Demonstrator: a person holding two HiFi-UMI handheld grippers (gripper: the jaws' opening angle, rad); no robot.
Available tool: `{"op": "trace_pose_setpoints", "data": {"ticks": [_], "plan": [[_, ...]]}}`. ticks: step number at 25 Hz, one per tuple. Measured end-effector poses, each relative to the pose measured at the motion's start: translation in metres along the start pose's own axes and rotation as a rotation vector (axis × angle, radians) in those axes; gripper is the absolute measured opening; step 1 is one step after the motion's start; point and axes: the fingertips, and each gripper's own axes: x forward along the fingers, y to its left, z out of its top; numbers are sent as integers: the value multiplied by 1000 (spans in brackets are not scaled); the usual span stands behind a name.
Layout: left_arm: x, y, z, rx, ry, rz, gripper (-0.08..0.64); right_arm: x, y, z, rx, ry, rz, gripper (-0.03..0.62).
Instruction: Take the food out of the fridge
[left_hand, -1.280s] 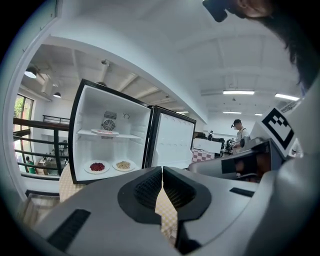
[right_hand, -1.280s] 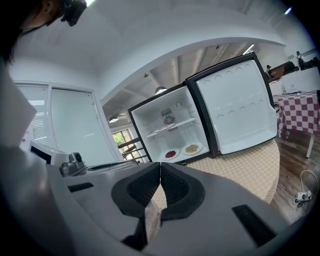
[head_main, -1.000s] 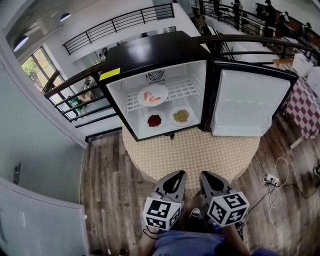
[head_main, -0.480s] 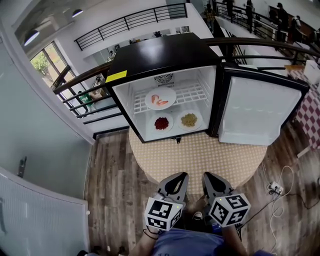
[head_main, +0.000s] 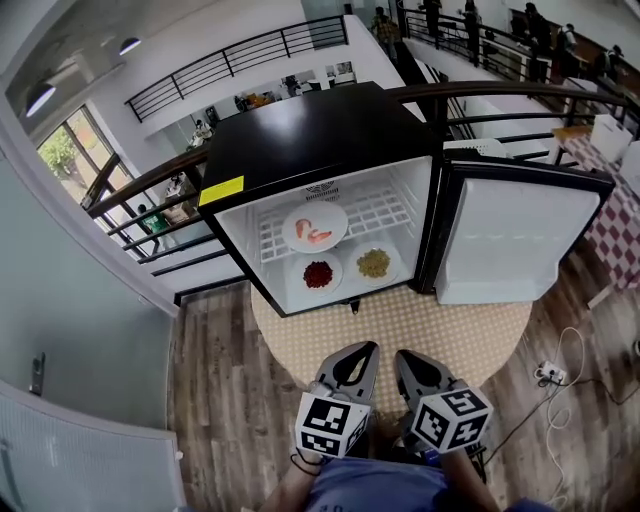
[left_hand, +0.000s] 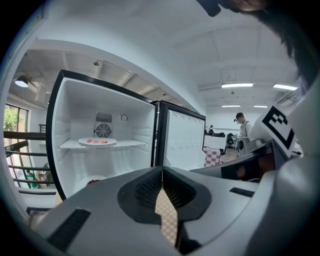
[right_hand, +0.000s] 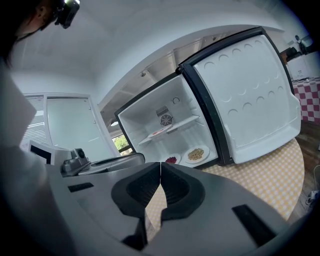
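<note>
While both grippers hang low in front of the person, the open fridge (head_main: 310, 135) stands straight ahead of them and well apart, so the coming move is a long reach forward. The left gripper (head_main: 367, 348) and the right gripper (head_main: 402, 356) sit side by side, noses aimed at the fridge, each with its jaws pressed together and nothing between them.

Inside, the food lies on three round plates, so none has a long side to line up with. A plate of shrimp (head_main: 315, 226) rests on the wire shelf (head_main: 385, 210), towards its left. Below it, on the fridge floor, a plate of red food (head_main: 318, 273) and a plate of yellowish food (head_main: 373, 263) sit next to each other, close but apart. The shrimp and the red food lie ahead and a little left, on the left gripper's side, I'd say; the yellowish food lines up better with the right one.

The door (head_main: 510, 240) is swung fully out to the right, leaving the opening free. The fridge stands on a round table (head_main: 400, 320) under a tan checked cloth, with bare cloth in front of it where a plate could be set down. Around it is wooden floor (head_main: 215, 370), a dark railing (head_main: 140, 185) behind, and a cable (head_main: 550, 372) trailing on the right.
</note>
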Motion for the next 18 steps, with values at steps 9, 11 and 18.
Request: {"op": "trace_pose_setpoints", "data": {"ticks": [9,11,18], "plan": [[26,60,2,2,-17,-44,18,63,-9,10,30,-2,-72,18],[32,67,-3,6,-9,-63,18,76,-11,10,36,2,-85,18],[53,96,-24,-34,1,-129,18,110,-37,-3,59,28,-142,17]]}}
